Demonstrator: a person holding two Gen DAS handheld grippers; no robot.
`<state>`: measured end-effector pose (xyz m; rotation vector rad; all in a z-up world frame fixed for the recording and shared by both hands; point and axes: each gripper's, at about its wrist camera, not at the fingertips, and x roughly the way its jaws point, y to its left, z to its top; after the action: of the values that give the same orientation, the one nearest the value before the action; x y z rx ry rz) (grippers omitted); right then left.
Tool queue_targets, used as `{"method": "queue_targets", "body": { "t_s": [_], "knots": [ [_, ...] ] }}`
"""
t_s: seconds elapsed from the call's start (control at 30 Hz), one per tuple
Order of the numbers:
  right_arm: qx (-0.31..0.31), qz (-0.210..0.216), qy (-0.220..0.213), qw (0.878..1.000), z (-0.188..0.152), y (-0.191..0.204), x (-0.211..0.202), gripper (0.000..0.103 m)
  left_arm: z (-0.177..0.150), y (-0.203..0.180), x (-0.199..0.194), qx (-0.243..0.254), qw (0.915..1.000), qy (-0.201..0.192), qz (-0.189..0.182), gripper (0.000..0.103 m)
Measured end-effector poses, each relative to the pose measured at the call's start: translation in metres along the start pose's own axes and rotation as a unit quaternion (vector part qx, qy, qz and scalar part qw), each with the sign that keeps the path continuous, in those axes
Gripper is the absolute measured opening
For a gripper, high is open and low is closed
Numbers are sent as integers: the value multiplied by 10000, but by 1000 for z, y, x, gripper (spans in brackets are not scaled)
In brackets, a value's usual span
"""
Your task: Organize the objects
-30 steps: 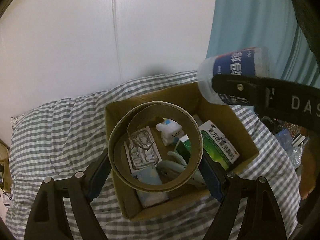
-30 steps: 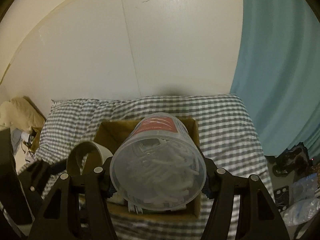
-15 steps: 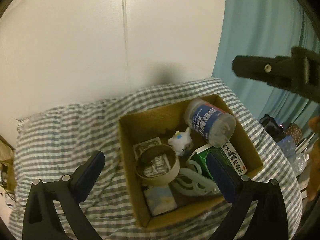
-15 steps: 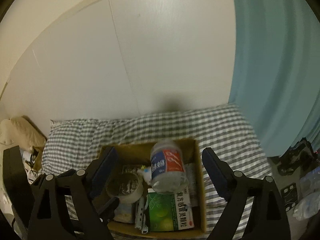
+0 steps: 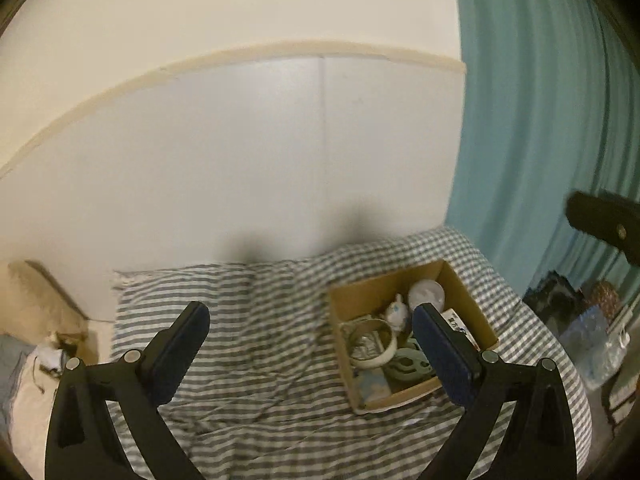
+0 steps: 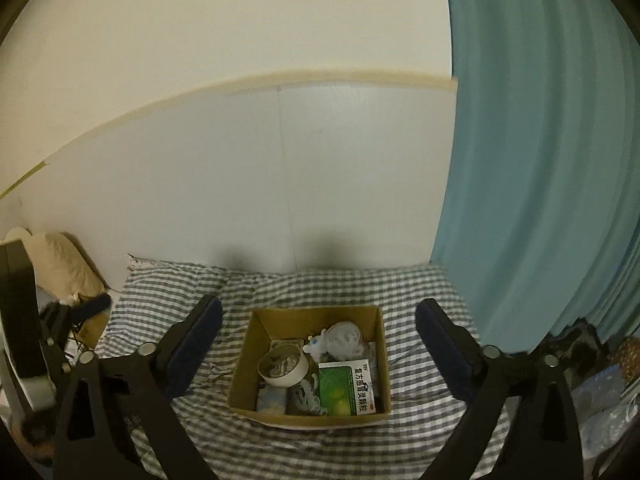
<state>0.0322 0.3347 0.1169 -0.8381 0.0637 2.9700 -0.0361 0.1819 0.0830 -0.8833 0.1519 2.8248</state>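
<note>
Left jaws: the left gripper [image 5: 306, 350] stands spread wide with nothing between its dark blue pads; only striped bedding shows in the gap.
Right jaws: the right gripper [image 6: 318, 346] is opening at this moment, jaws far apart and empty; the box shows between them, well below.
Where the goods lie: in the open brown cardboard box [image 6: 244, 356] on the grey-and-white checked bedspread [image 6: 416, 436]. Inside it, the wide beige tape ring [image 6: 283, 366] leans at the left, the clear plastic jar of white sticks [image 6: 345, 336] lies on its side at the back, the small white toy figure [image 6: 316, 345] sits beside the jar, and the green medicine carton [image 6: 347, 388] lies flat at the front right.
Step in hand: by my reading, both loads are delivered and the grippers are clearing away from the box.
Doing it well: keep the jaws spread until well clear of the box walls, so no pad catches a flap or drags the ring out. Rise straight away from the box, not across it.
Next target: no loose item shows on the bedspread; the clutter at the floor edges is too blurred to name, so look before reaching.
Risk: the jar rests on other things and may roll if the box is bumped.
Surroundings: white wall panel [image 5: 240, 160] behind, teal curtain [image 5: 540, 120] to the right.
</note>
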Motion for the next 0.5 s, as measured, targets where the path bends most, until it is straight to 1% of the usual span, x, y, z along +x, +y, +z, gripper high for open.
{"method": "queue_targets", "body": {
  "t_s": [0.1, 0.17, 0.23, 0.27, 0.37, 0.43, 0.5],
  "knots": [
    [-29, -150, -137, 9998, -8, 10, -24, 103, -11, 15, -29, -254, 9992, -293, 104, 103],
    [-7, -194, -162, 9997, -18, 15, -31, 103, -21, 23, -43, -329, 9983, -442, 175, 103],
    [2, -165, -102, 9998, -34, 21, -31, 103, -30, 25, -49, -301, 9972, -558, 385, 103],
    [47, -166, -73, 9998, -40, 22, -30, 103, -36, 25, -49, -257, 9963, -629, 535, 103],
    [131, -157, -27, 9998, -62, 26, -19, 103, -49, 27, -43, -235, 9948, -712, 686, 103],
    [26, -247, -58, 9997, -79, 30, -8, 103, -56, 30, -35, -324, 9951, -632, 685, 103],
    [-154, -454, -35, 9988, -91, 34, 8, 103, -65, 33, -26, -408, 9955, -561, 639, 103]
  ]
}}
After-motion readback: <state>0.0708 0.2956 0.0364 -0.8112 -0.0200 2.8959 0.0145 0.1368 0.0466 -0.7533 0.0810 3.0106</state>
